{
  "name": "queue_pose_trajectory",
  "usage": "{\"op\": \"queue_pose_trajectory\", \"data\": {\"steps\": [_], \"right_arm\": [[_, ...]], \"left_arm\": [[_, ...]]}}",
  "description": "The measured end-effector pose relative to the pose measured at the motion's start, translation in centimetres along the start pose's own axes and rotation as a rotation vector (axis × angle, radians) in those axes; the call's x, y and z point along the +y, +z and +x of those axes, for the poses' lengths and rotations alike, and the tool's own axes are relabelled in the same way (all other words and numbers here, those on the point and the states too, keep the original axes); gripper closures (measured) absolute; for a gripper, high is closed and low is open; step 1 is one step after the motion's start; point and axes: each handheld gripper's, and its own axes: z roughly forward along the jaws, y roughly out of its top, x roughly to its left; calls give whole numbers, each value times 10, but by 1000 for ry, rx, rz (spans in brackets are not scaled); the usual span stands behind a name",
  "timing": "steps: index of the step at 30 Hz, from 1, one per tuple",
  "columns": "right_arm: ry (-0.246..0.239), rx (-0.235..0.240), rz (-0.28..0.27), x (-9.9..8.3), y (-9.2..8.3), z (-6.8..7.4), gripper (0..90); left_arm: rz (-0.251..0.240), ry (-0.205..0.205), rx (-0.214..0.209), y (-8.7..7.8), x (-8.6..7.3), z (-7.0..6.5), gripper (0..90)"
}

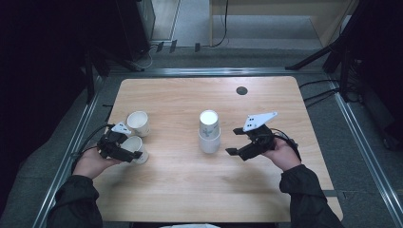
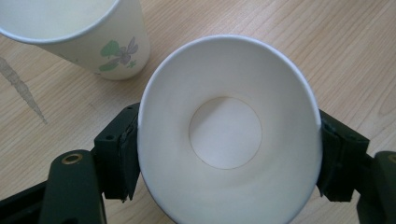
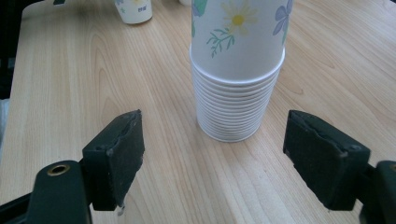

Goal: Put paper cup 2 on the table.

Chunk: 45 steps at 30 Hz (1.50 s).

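A stack (image 1: pixel 209 133) of upturned paper cups stands mid-tabletop (image 1: pixel 180 190); two loose cups remain at the left. One cup (image 2: pixel 229 130) is clasped by the left tool (image 1: pixel 124 151), squeezed slightly oval, white inside. The other cup (image 1: pixel 138 123) stands just beyond it, flower-printed. The right tool (image 1: pixel 235 141) is held spread and empty beside the stack. Stacking is judged nearly done.
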Motion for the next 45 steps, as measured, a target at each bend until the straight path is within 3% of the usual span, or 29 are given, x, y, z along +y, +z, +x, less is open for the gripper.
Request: {"op": "queue_pose_trajectory", "data": {"steps": [24, 41, 45], "right_arm": [[-4, 2, 8, 0, 1, 1, 207], [-5, 2, 9, 0, 1, 1, 207], [-10, 1, 11, 0, 1, 1, 207]], "left_arm": [[30, 52, 1, 6, 5, -10, 162], [-11, 4, -47, -3, 5, -7, 97], [-44, -15, -56, -9, 5, -5, 96]]}}
